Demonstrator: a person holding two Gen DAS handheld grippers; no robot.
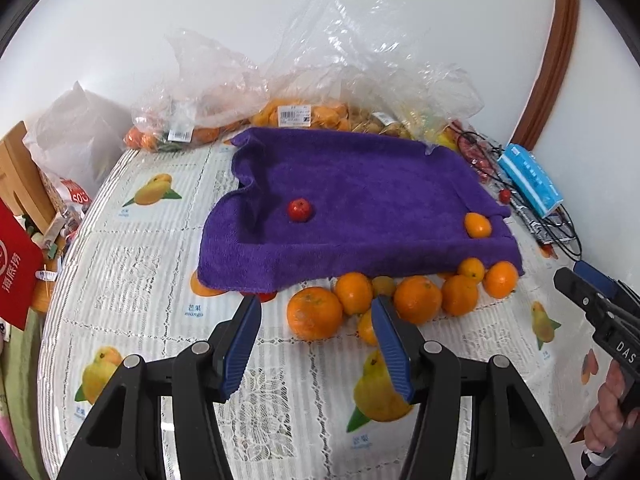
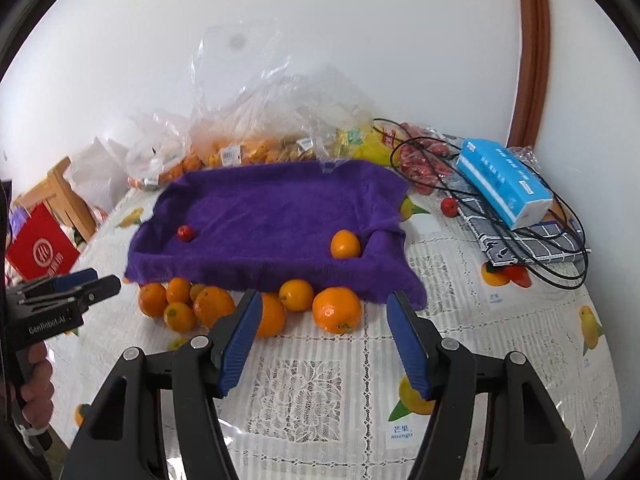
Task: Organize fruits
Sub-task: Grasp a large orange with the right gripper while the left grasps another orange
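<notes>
On the fuzzy purple towel (image 1: 360, 196) rest a smooth round orange (image 1: 477, 225) and a small glossy red fruit (image 1: 299, 210).

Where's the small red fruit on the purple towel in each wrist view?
Left wrist: the small red fruit lies centre-left on the purple towel.
Right wrist: it lies near the towel's left edge.
Shared landmark: the lone orange on the towel's right side.

Plain white wall (image 2: 360, 40), brown curved trim (image 2: 534, 52), wooden furniture (image 1: 18, 172) at left
</notes>
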